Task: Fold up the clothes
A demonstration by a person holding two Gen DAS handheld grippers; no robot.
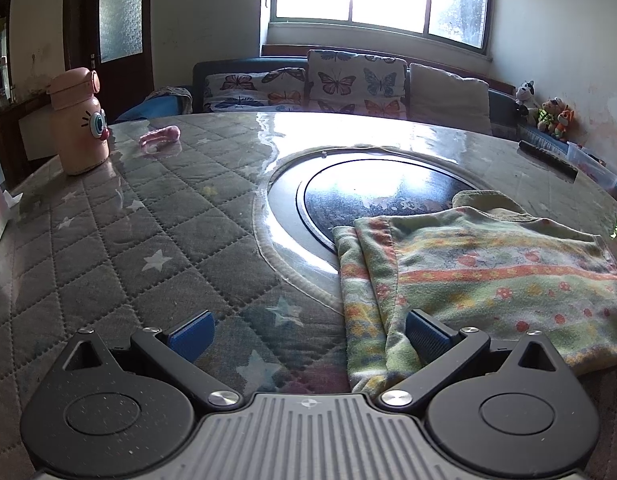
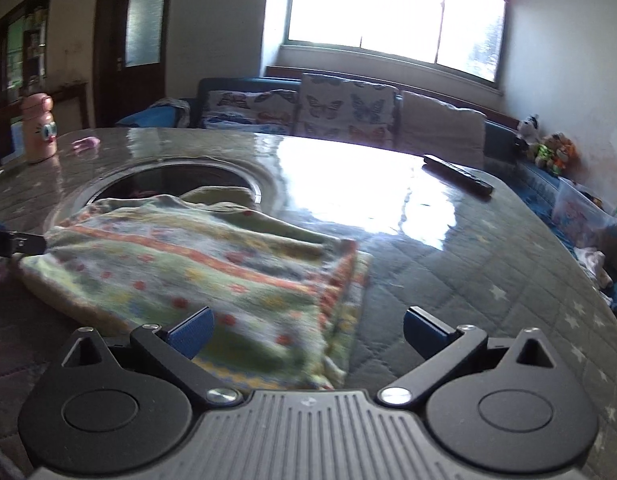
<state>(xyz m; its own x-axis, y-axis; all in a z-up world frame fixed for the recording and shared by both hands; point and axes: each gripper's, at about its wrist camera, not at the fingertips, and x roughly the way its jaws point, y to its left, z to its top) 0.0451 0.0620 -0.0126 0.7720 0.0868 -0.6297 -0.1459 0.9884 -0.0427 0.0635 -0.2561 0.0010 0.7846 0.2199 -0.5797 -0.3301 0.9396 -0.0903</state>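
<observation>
A folded patterned garment lies on the quilted tabletop near its front edge, its far part overlapping the dark round inset at the middle. The left gripper hangs spread wide at the garment's left edge, holding nothing. The right gripper is likewise wide apart and empty over the garment's near right corner. A pink bottle stands toward the far left edge.
</observation>
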